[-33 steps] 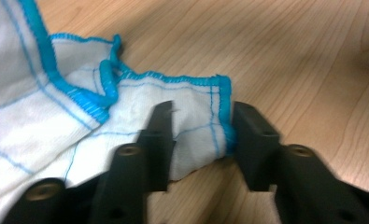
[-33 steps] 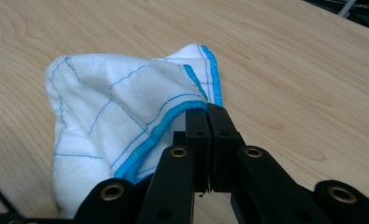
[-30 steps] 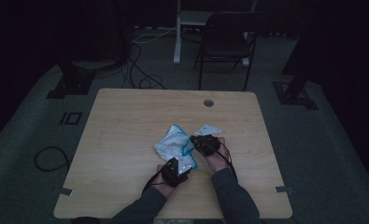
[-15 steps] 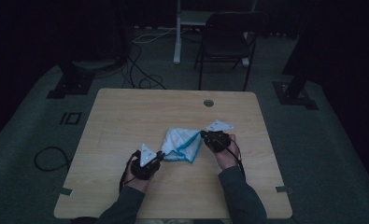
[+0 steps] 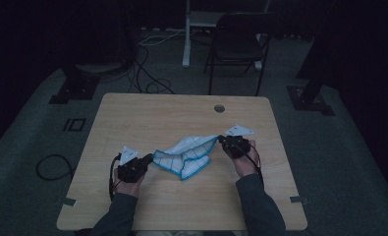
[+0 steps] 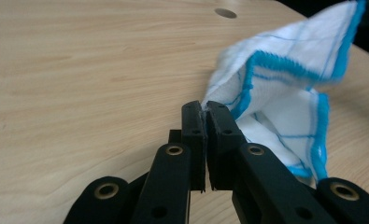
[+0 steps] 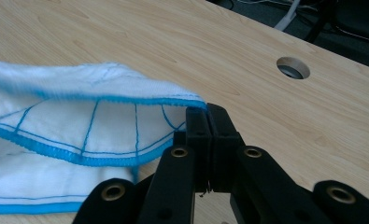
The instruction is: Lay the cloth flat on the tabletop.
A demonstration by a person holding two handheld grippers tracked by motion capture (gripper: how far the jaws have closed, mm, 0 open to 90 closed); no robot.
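Legible text, labels, brands, numbers, signs: none on any surface in the high view or either gripper view.

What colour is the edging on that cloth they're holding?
Bright blue edging on a white cloth with thin blue grid lines; the right gripper view shows it best.

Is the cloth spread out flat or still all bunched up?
Bunched up: the cloth sags in folds between the left gripper and right gripper.
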